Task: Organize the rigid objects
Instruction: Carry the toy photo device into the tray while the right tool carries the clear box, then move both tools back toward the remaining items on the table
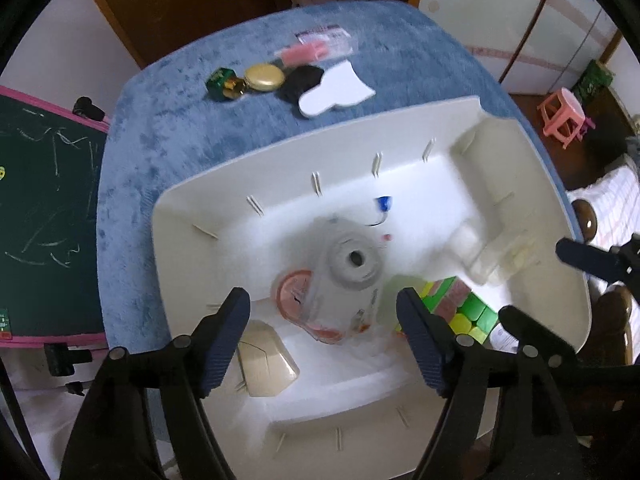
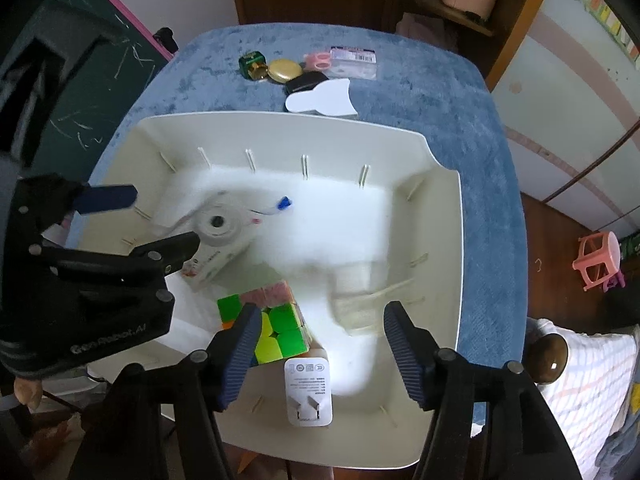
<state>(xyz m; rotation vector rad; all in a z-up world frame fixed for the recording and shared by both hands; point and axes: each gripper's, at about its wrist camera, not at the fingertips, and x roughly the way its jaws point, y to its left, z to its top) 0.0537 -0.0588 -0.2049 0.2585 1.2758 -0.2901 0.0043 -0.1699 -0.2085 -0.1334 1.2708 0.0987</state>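
A white plastic bin (image 1: 532, 152) (image 2: 444, 240) stands on the blue-covered table. In it lie a blurred white toy camera (image 1: 348, 264) (image 2: 218, 224), a pink-rimmed clear piece (image 1: 290, 292), a beige mouse (image 1: 266, 362), a colour cube (image 1: 460, 306) (image 2: 280, 320), a blue-capped item (image 1: 383, 203) (image 2: 285, 202) and a white plug charger (image 2: 308, 392). My left gripper (image 1: 324, 340) (image 2: 164, 218) hangs open over the camera, pads clear of it. My right gripper (image 2: 324, 356) (image 1: 532, 280) is open above the charger and beside the cube, touching neither.
Beyond the bin on the blue cloth (image 2: 480, 128) sit a green box (image 1: 221, 84), a gold round tin (image 1: 264, 76), a pink item (image 1: 304, 53), a black item (image 1: 302, 80) and a white cut-out card (image 1: 336, 94). A chalkboard (image 1: 44, 216) stands left, a pink stool (image 2: 598, 258) right.
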